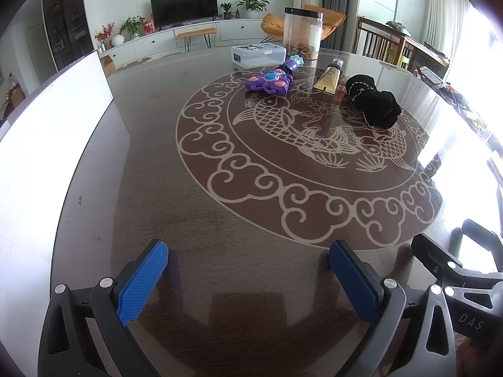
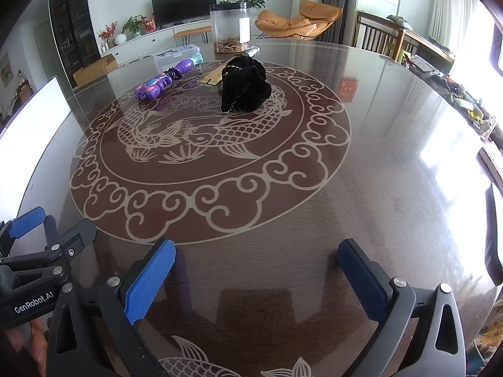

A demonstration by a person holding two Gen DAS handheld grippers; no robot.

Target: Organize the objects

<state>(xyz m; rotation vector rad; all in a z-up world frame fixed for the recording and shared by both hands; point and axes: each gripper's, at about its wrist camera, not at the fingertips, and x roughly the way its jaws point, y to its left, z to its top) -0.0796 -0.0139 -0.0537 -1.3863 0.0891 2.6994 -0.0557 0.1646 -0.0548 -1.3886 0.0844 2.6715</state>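
On the far half of the round dark table [image 1: 220, 213] lie a purple toy wand [image 1: 270, 83], a gold tube [image 1: 328, 77] and a bunched black cloth [image 1: 374, 100]. Behind them are a clear lidded box [image 1: 257, 55] and a tall clear jar [image 1: 302, 33]. My left gripper [image 1: 248, 253] hovers open over the near table, far short of them, with nothing between its blue pads. In the right wrist view the wand [image 2: 163, 81], cloth [image 2: 245, 86], tube [image 2: 213, 77], box [image 2: 177, 55] and jar [image 2: 229, 28] lie far ahead. My right gripper [image 2: 256, 248] is open and holds nothing.
A white board [image 1: 47, 157] stands along the table's left edge, also seen as the white board [image 2: 34, 116]. The two grippers sit side by side at the near edge. Chairs, a TV cabinet and cluttered shelves ring the table. Bright window glare covers the right side.
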